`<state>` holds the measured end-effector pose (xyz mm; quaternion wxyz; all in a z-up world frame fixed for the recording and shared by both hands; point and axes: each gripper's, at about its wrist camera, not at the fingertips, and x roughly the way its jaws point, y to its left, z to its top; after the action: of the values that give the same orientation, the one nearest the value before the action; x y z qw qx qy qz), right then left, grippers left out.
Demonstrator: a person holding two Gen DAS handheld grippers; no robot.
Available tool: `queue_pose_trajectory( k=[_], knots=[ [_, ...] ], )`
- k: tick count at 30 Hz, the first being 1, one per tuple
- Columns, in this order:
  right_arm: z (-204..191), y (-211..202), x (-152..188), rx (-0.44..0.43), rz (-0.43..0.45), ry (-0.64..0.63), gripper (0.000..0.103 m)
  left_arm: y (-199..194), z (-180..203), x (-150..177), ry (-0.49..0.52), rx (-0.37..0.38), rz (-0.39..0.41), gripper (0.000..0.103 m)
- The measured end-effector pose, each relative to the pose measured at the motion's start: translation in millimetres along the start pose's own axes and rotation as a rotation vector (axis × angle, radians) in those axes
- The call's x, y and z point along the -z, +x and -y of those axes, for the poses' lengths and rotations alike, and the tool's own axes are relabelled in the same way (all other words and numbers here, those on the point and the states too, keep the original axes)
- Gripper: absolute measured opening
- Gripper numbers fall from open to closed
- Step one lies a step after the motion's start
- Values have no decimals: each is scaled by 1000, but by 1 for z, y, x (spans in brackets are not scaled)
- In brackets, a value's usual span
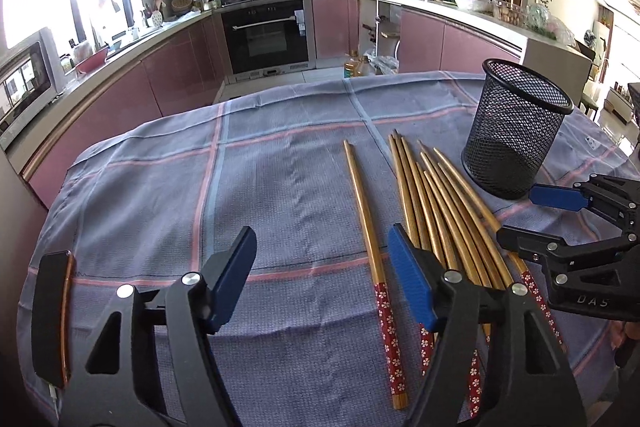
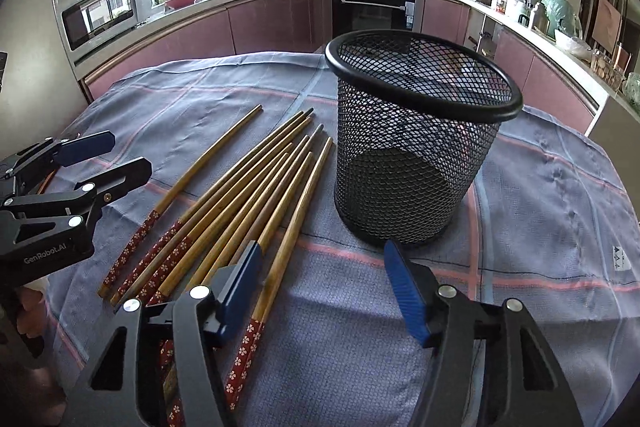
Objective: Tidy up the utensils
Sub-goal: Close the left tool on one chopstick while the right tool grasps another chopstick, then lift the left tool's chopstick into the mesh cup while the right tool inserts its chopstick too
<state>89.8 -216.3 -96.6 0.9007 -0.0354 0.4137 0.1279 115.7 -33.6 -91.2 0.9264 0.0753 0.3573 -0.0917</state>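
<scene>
A black mesh holder point(image 2: 416, 147) stands upright on the worktop point(image 1: 140, 187), which is covered by a blue-grey checked cloth point(image 2: 540, 207); the holder looks empty, though the mesh makes that hard to confirm. Just left of the holder, as both wrist views show it, lies a fanned bundle of wooden chopsticks point(image 2: 240, 195) with red flowered handle ends, their thin tips pointing toward the holder's far side. One single chopstick point(image 1: 370, 223) lies apart from the bundle, on the side away from the holder.

The left gripper point(image 1: 320, 275) hangs low over the cloth, its blue-padded fingers point(image 1: 412, 283) parted about halfway, with the handle part of the single chopstick lying between them but not pressed. The right gripper point(image 2: 320, 291) sits just in front of the holder's base, its fingers point(image 2: 408, 295) likewise parted with only cloth and the nearest chopstick of the bundle beneath; nothing is gripped. Each gripper shows at the edge of the other's view.
</scene>
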Motion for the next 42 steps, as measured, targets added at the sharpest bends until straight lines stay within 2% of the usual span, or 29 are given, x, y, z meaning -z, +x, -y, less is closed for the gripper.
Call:
queue_pose_trajectory(
  k=[6, 8, 11, 14, 15, 16, 22, 27, 35, 42],
  knots=[
    [-3, 10, -7, -25, -23, -16, 36, 26, 7, -6, 32, 31, -74, 50],
    [-3, 12, -9, -37, -22, -11, 34, 38, 8, -10, 33, 52, -98, 46],
    [-1, 13, -12, -61, -25, 6, 29, 51, 8, -10, 20, 81, -150, 33],
    [4, 13, -13, -94, -26, 34, 18, 57, 12, -11, 10, 92, -148, 24],
    [5, 13, -12, -116, -26, 47, 11, 57, 12, -12, 0, 102, -149, 17],
    [7, 13, -12, -135, -28, 61, 10, 57, 13, -12, -11, 113, -152, 10],
    [7, 3, -11, -179, 0, 72, 6, 52, 12, -12, -68, 148, -153, 8],
    [9, -23, -15, -220, 70, 62, 6, 27, 4, -14, -92, 189, -117, 8],
    [22, -73, -27, -268, 212, 66, 6, -37, -7, -38, -111, 316, 3, 8],
    [42, -107, -40, -271, 329, 80, 6, -89, -2, -65, -90, 385, 124, 8]
  ],
)
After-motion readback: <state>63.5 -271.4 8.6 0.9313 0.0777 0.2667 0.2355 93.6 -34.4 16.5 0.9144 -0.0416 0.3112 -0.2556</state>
